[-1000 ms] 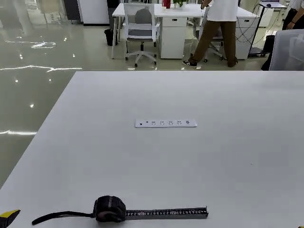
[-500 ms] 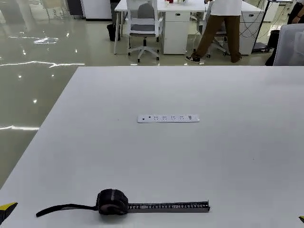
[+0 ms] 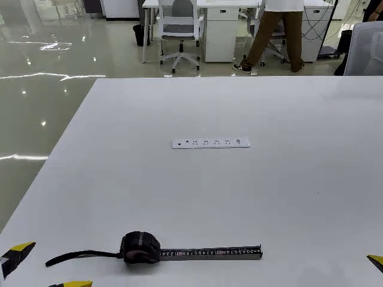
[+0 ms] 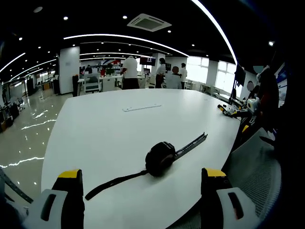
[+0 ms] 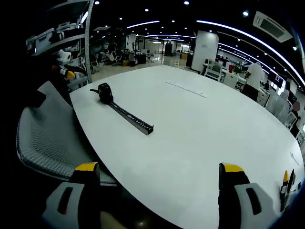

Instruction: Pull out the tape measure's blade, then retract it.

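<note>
Left gripper view: the left tool [image 4: 143, 174] has its two yellow-tipped jaws spread wide, gripping nothing, and they stop short of the one tape measure [image 4: 160, 158], which sits on the white table [image 4: 95, 133] near its front edge. One blade [image 4: 191, 144] is drawn out of the dark case and lies flat on the table, running away to the right, while one black strap [image 4: 114, 182] trails from the case's other side toward the jaws. Farther back on the table lies one white power strip [image 4: 141, 108], well apart from the tape measure. In the right gripper view the right tool [image 5: 159, 168] is just as wide, its two jaws around nothing – it hangs off the table's edge, well away from the tape measure, with the blade's free end pointing toward it. One grey mesh chair [image 5: 47, 138] stands beside the table there. In the head view the tape measure lies close to the near edge of the table, left of centre, blade out to the right and strap out to the left; two yellow tips of the left tool show at the bottom left corner – near the strap's end, not touching it – and one yellow tip of the right tool at the bottom right. Beyond the table stand one office chair [image 3: 179, 30] and one person [image 3: 272, 36].
</note>
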The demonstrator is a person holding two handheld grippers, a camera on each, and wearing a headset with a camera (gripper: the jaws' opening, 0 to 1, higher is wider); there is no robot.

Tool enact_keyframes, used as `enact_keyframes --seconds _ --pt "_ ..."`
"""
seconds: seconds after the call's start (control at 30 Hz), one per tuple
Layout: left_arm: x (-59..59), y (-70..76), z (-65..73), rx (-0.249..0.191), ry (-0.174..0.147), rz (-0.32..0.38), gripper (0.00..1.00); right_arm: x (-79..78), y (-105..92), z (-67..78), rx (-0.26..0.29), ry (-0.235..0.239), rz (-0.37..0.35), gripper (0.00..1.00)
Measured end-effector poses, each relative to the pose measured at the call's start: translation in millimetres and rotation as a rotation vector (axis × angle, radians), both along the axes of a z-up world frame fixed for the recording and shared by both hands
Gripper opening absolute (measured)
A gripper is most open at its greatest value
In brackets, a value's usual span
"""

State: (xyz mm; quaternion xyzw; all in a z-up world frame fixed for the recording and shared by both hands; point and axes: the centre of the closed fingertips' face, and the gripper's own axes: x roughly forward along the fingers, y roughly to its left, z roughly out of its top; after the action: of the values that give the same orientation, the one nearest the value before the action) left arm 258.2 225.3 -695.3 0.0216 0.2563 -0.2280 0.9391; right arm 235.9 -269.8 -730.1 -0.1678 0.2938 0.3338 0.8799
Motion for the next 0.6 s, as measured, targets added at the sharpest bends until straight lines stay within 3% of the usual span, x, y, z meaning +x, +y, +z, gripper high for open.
enact_keyframes --seconds 0.07,0.1,0.13,0.23,0.27,0.3,0.33,0.43,0.47,0.5,0.53,0.6 --pt "10.3 -13.4 4.3 -0.032 -0.012 0.023 1.00 7.5 6.3 2.7 -0.021 -0.012 0.044 1.00" --pt "15.4 -19.6 3.8 -0.063 0.005 0.054 1.00 10.7 9.8 2.3 -0.032 -0.006 0.063 1.00" --pt "19.0 -24.4 2.1 -0.075 0.023 0.068 1.00 14.4 12.8 1.6 -0.048 -0.002 0.082 1.00" --pt "40.8 -46.8 1.4 -0.092 0.016 0.073 1.00 31.6 33.2 1.0 -0.092 0.009 0.179 1.00" --pt "45.2 -52.5 0.8 -0.114 0.021 0.075 1.00 36.5 39.0 0.2 -0.090 0.014 0.194 1.00" --pt "49.6 -62.1 0.9 -0.182 0.047 0.087 1.00 41.0 48.2 -0.1 -0.100 0.026 0.230 0.98" --pt "52.8 -63.7 1.2 -0.198 0.050 0.104 1.00 44.1 55.5 -0.3 -0.110 0.029 0.261 0.97" --pt "61.2 -68.2 -2.3 -0.123 0.023 0.105 1.00 53.8 76.0 -3.3 -0.141 0.045 0.356 0.96" --pt "66.6 -67.9 -3.6 -0.074 -0.014 0.122 1.00 58.3 84.5 -5.7 -0.160 0.049 0.395 0.96" --pt "69.1 -69.5 -6.2 -0.060 -0.025 0.129 1.00 61.7 89.1 -8.2 -0.173 0.053 0.418 0.94" --pt "75.6 -70.7 -10.2 -0.062 -0.062 0.147 1.00 65.6 95.5 -13.5 -0.192 0.073 0.445 0.93" --pt "76.5 -71.3 -21.9 -0.055 -0.043 0.183 1.00 72.6 103.4 -21.2 -0.222 0.084 0.483 0.93"
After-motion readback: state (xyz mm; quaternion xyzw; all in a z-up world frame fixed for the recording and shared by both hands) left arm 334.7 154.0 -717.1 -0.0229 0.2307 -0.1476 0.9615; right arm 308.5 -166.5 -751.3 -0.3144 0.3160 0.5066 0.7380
